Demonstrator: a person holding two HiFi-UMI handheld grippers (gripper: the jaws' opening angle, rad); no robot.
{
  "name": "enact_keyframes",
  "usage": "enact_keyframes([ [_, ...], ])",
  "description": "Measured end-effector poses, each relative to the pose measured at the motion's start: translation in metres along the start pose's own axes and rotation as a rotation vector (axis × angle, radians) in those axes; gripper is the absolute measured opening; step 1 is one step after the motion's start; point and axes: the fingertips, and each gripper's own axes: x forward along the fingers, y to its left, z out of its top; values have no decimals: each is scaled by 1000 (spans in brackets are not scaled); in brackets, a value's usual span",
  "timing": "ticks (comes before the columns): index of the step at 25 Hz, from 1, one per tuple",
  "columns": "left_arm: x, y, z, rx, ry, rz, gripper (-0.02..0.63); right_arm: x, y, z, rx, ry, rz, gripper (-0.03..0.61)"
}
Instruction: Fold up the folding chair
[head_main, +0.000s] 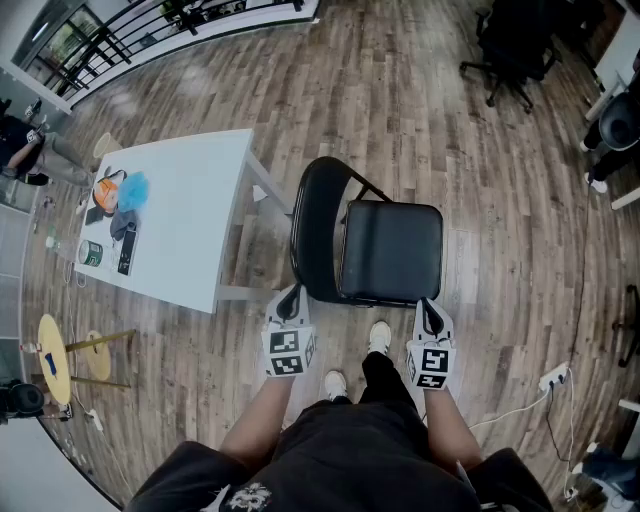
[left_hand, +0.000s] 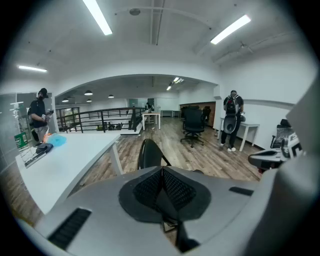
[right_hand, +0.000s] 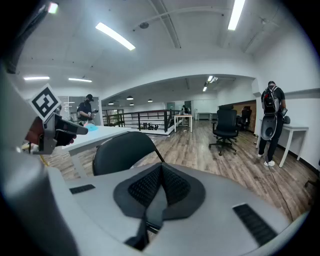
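We count one folding chair (head_main: 390, 250), one table (head_main: 190, 220), one office chair (head_main: 510, 45) and two tools. The chair stands unfolded on the wood floor (head_main: 480, 330), its seat flat and its backrest upright on the side nearest the table. The table sits just beside the chair on that backrest side. The office chair is well beyond the chair.

At the table's end far from the chair lie one green can (head_main: 90, 253), one blue thing (head_main: 132, 190), one orange thing (head_main: 107, 190) and a dark flat thing (head_main: 126, 250). Our two white shoes (head_main: 378, 336) stand on the floor just short of the chair's near edge. Two others are in the room: one person (left_hand: 39, 114) past the table, another person (left_hand: 232, 119) far off on the chair's seat side.

The left tool (head_main: 291, 295) has its jaws pressed together with nothing between them. Its tip is close to the chair's near corner below the backrest. The right tool (head_main: 431, 308) is likewise closed tight and empty, with its tip close to the seat's other near corner. From its own view each tool points toward the backrest, which shows beyond the tips. We cannot tell whether either tip touches the chair.
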Motion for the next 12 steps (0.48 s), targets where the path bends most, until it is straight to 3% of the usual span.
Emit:
enact_keyframes([
  [6, 78, 18, 18, 9, 32, 119, 13, 80, -82, -34, 18, 64, 0, 15],
  [12, 117, 31, -3, 37, 155, 129, 168, 136, -109, -107, 20, 213, 67, 15],
])
